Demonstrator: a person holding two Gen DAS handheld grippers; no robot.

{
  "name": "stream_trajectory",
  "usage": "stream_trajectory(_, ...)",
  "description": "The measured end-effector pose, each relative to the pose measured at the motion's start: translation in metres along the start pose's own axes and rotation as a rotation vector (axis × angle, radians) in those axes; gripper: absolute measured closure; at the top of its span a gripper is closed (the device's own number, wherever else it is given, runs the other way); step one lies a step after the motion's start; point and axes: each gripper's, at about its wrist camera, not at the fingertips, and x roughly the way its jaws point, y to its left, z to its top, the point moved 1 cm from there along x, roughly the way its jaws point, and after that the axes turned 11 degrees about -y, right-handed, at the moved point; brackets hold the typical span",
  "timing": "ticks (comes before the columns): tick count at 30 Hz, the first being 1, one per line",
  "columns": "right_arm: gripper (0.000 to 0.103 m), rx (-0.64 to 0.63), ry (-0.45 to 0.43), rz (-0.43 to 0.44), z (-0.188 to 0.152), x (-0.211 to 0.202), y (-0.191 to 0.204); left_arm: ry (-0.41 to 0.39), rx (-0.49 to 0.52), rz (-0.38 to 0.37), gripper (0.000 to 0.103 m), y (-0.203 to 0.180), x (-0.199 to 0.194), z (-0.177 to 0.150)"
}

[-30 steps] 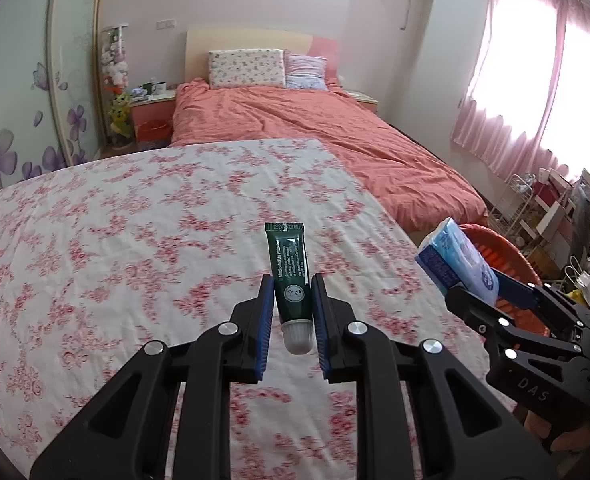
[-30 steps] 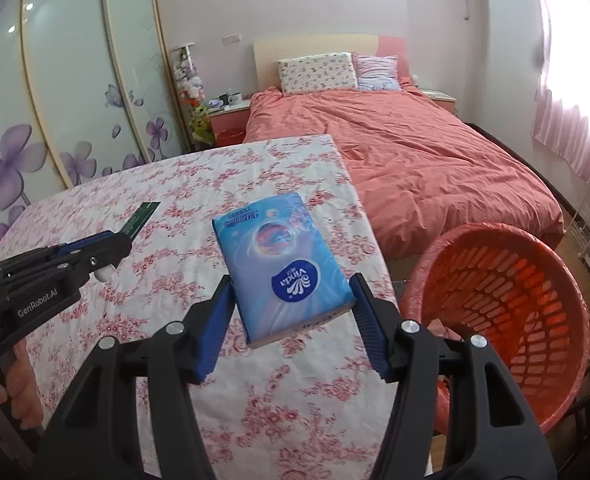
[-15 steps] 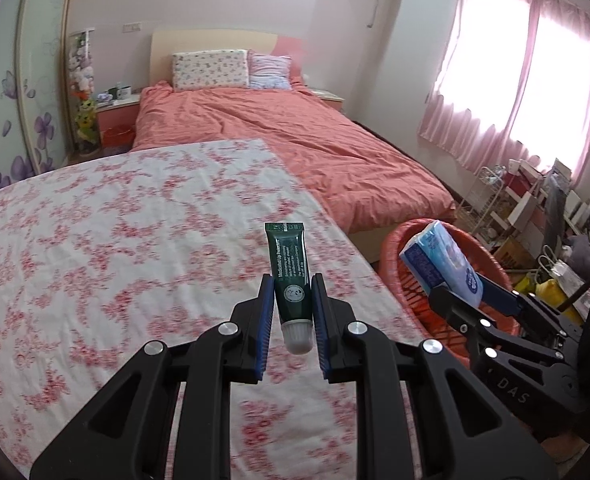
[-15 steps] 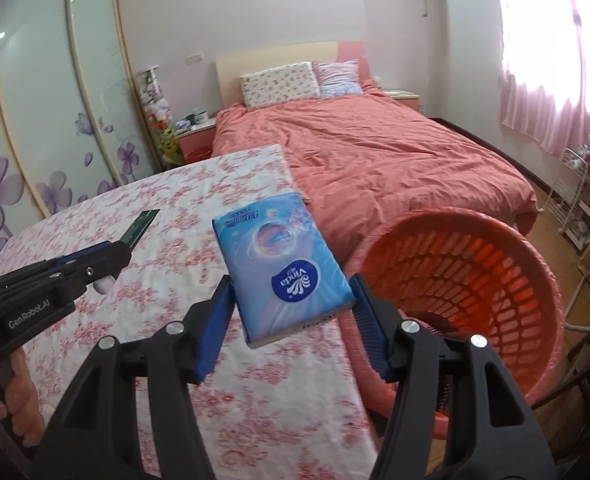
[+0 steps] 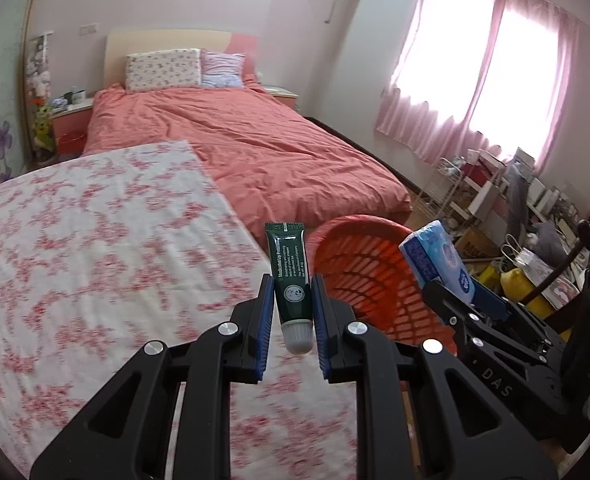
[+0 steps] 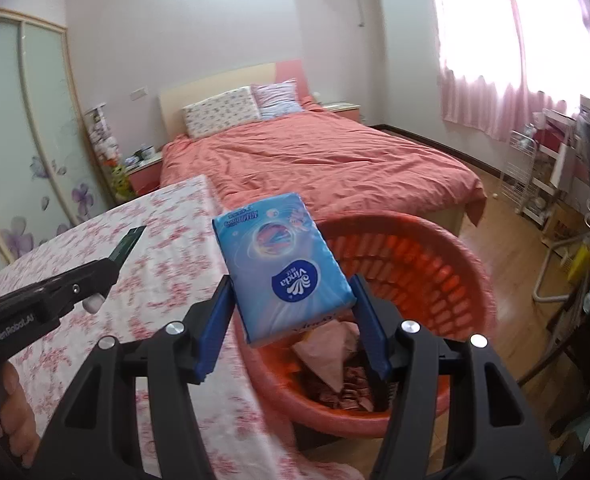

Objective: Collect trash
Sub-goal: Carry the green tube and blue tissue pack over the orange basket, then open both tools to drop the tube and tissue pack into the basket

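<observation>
My left gripper (image 5: 292, 308) is shut on a dark green tube (image 5: 290, 272) with a white cap, held over the right edge of the floral table (image 5: 95, 248). My right gripper (image 6: 291, 304) is shut on a blue tissue pack (image 6: 283, 264), which hangs over the near rim of the orange-red basket (image 6: 435, 264). Crumpled paper and wrappers (image 6: 335, 356) lie in the basket's bottom. In the left wrist view the basket (image 5: 375, 264) stands just right of the tube, with the tissue pack (image 5: 439, 260) beyond it. The tube (image 6: 129, 242) shows at the left of the right wrist view.
A bed with a coral cover (image 5: 263, 152) lies behind the table and basket. Pink curtains (image 5: 475, 80) hang at the right. A cluttered rack and shelves (image 5: 515, 200) stand on the wooden floor to the right. A wardrobe with flower prints (image 6: 27, 152) stands at the left.
Both grippers have swung right with their loads. The basket has come into the left wrist view, and the tissue pack now hangs over its rim rather than over the table.
</observation>
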Motion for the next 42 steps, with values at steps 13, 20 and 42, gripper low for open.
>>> stream_trajectory(13,0.046,0.078,-0.016,-0.079,-0.003,-0.003,-0.053,0.026,0.028,-0.104,0.084,-0.051,0.026,-0.005)
stream_trajectory(20,0.046,0.104,-0.02,-0.093,-0.006,-0.002,-0.066,0.044,0.041,-0.127,0.084,-0.069,0.038,-0.01)
stream_trajectory(42,0.043,0.171,0.005,-0.08,-0.009,0.019,-0.09,0.125,0.035,-0.124,0.077,-0.081,0.075,-0.023)
